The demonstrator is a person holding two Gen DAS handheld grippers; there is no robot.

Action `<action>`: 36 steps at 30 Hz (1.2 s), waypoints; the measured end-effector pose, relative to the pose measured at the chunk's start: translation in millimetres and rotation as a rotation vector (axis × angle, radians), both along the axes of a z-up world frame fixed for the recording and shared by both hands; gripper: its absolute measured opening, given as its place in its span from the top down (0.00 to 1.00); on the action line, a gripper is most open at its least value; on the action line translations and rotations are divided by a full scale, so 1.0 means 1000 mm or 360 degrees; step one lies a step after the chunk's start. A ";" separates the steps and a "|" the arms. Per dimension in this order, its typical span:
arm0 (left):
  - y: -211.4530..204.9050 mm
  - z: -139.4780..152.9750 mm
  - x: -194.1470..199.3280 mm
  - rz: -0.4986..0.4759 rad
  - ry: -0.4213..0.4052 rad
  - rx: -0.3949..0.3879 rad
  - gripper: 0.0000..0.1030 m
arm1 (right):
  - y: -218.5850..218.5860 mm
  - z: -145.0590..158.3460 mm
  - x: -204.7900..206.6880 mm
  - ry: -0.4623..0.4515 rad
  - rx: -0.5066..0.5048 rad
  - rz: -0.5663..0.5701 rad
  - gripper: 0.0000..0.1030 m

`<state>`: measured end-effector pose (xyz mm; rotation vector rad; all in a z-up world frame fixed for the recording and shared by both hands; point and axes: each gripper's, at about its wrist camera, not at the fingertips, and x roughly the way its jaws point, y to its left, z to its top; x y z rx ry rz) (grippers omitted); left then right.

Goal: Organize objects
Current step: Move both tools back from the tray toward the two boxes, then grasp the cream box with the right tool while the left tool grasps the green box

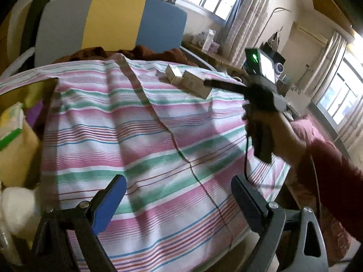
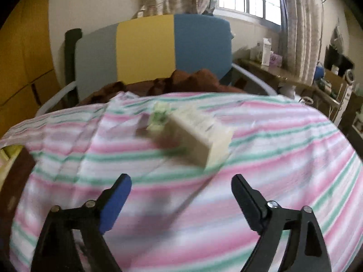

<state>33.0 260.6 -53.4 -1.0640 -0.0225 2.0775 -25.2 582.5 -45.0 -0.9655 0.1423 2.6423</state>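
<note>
**Right claw lines up on the pale box**

Left wrist view: the left gripper (image 1: 178, 200) is spread wide and holds nothing, hovering over the striped cloth (image 1: 140, 140). The pale box (image 1: 196, 83) lies far ahead and to the right of it, well apart. The right gripper (image 1: 207, 82) has its dark finger reaching just beside that box. A cardboard container (image 1: 20, 136) sits to the left.

Right wrist view: the right gripper (image 2: 181, 200) is also spread and empty. The pale box (image 2: 195, 137) lies near, straight ahead and slightly right, its long axis running diagonally from far-left to near-right. A small green-and-white item (image 2: 160, 117) touches its far end. The right hand is clearly nearer.
</note>
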 end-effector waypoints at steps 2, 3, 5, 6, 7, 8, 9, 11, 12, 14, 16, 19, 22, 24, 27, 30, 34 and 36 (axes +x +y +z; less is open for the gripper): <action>0.002 -0.002 -0.004 0.0004 -0.0013 -0.0005 0.08 | 0.011 0.001 -0.015 -0.0001 0.0043 0.0000 0.05; 0.003 -0.003 -0.006 0.0008 -0.0019 -0.0006 0.08 | 0.016 -0.001 -0.024 -0.0009 0.0054 0.0018 0.03; 0.003 -0.004 -0.013 0.0024 -0.0038 -0.0005 0.08 | 0.026 -0.005 -0.042 -0.0035 0.0061 0.0051 0.02; 0.003 -0.004 -0.018 0.0032 -0.0045 -0.0006 0.08 | 0.029 -0.007 -0.048 -0.0055 0.0062 0.0054 0.02; 0.003 -0.005 -0.022 0.0044 -0.0054 -0.0008 0.08 | 0.034 -0.011 -0.054 -0.0084 0.0066 0.0051 0.02; 0.003 -0.006 -0.025 0.0055 -0.0060 -0.0007 0.08 | 0.038 -0.015 -0.062 -0.0108 0.0065 0.0048 0.02; 0.003 -0.006 -0.027 0.0064 -0.0065 -0.0003 0.08 | 0.043 -0.019 -0.068 -0.0119 0.0055 0.0049 0.02; 0.005 -0.005 -0.035 0.0079 -0.0075 0.0001 0.08 | 0.050 -0.025 -0.075 -0.0106 0.0001 0.0097 0.04; 0.007 -0.005 -0.038 0.0084 -0.0072 -0.0001 0.08 | 0.052 -0.028 -0.077 -0.0108 -0.0042 0.0136 0.10; 0.013 -0.003 -0.045 0.0099 -0.0055 -0.0007 0.08 | 0.053 -0.032 -0.081 -0.0131 -0.0105 0.0213 0.28; 0.022 -0.001 -0.055 0.0130 -0.0053 -0.0014 0.08 | 0.049 -0.031 -0.078 -0.0108 -0.0105 0.0253 0.41; 0.040 0.002 -0.068 0.0175 -0.0059 -0.0004 0.08 | 0.040 -0.030 -0.068 -0.0045 -0.0140 0.0297 0.49; 0.063 0.007 -0.080 0.0189 -0.0027 0.0001 0.08 | 0.036 -0.029 -0.055 -0.0035 -0.0135 0.0231 0.49; 0.079 0.009 -0.091 0.0190 0.0004 -0.0022 0.08 | 0.040 -0.029 -0.044 -0.0027 -0.0154 0.0125 0.49; 0.115 0.008 -0.118 0.0178 0.0062 -0.0078 0.08 | 0.049 -0.028 -0.027 0.0005 -0.0134 -0.0083 0.49; 0.147 0.003 -0.147 0.0173 0.0116 -0.0141 0.08 | 0.054 -0.028 -0.016 0.0032 -0.0114 -0.0225 0.50; 0.195 -0.009 -0.190 0.0228 0.0143 -0.0281 0.08 | 0.054 -0.029 -0.014 0.0040 -0.0081 -0.0292 0.50; 0.213 -0.015 -0.203 0.0233 0.0174 -0.0354 0.08 | 0.056 -0.031 -0.016 0.0013 -0.0088 -0.0294 0.50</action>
